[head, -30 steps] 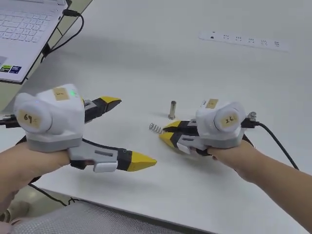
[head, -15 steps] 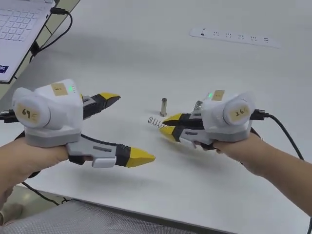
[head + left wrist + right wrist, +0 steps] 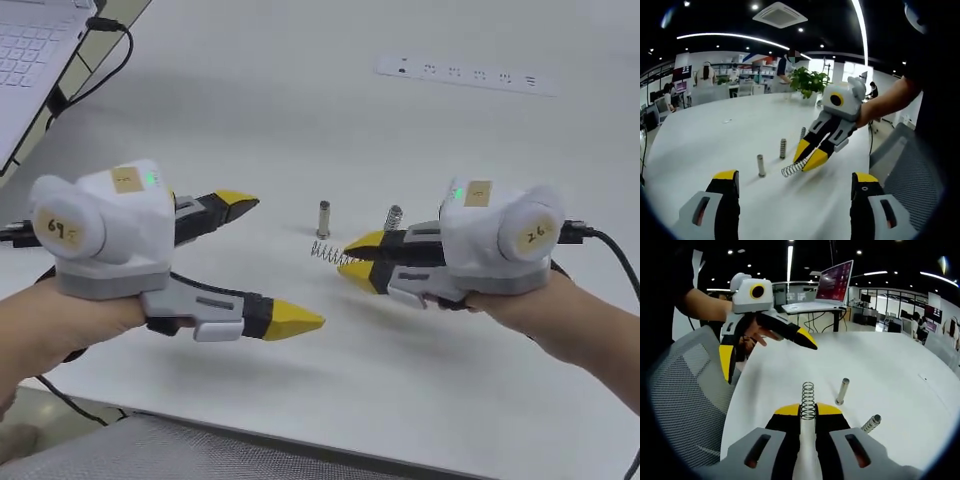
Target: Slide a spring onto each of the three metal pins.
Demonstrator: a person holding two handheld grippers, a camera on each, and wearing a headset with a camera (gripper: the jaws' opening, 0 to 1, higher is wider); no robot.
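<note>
Your right gripper [image 3: 347, 258] pinches one end of a spring [image 3: 323, 251] between closed jaws. The free end projects just beside the bare pin [image 3: 324, 218], which stands upright on the table [image 3: 300, 100]. Your left gripper [image 3: 270, 262] hovers well apart, fingers spread and empty, and a neighbouring pin [image 3: 393, 218] already carries its spring. The step in hand is judged to be fitting the bare pin: tip the spring upright, centre its open end over the pin top, and lower it.

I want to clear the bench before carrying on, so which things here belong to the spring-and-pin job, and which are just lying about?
Job: spring, held by the right gripper; bare pin; pin with a spring on it; left gripper, jaws open.

Lying about: laptop; power strip.
</note>
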